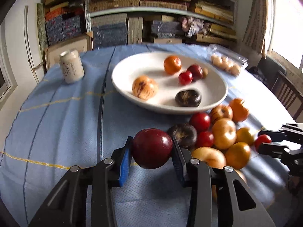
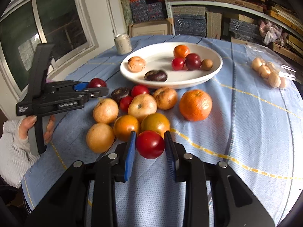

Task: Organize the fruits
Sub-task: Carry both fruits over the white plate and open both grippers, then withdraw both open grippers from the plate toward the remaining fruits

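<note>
My left gripper (image 1: 151,148) is shut on a dark red plum (image 1: 152,148), held above the blue cloth in front of the white bowl (image 1: 121,79). It also shows in the right wrist view (image 2: 94,89) with the plum (image 2: 97,83). My right gripper (image 2: 150,144) is shut on a small red fruit (image 2: 150,144), near the loose pile of yellow and orange fruits (image 2: 142,106). The right gripper shows in the left wrist view (image 1: 265,143). The bowl (image 2: 214,71) holds several fruits, among them an orange (image 2: 181,51) and a dark fruit (image 2: 155,75).
A pale can (image 1: 71,66) stands at the back left of the round table. A clear pack of small pale fruits (image 2: 269,73) lies at the right. A large orange (image 2: 195,105) sits apart from the pile. Shelves of stacked boxes stand behind.
</note>
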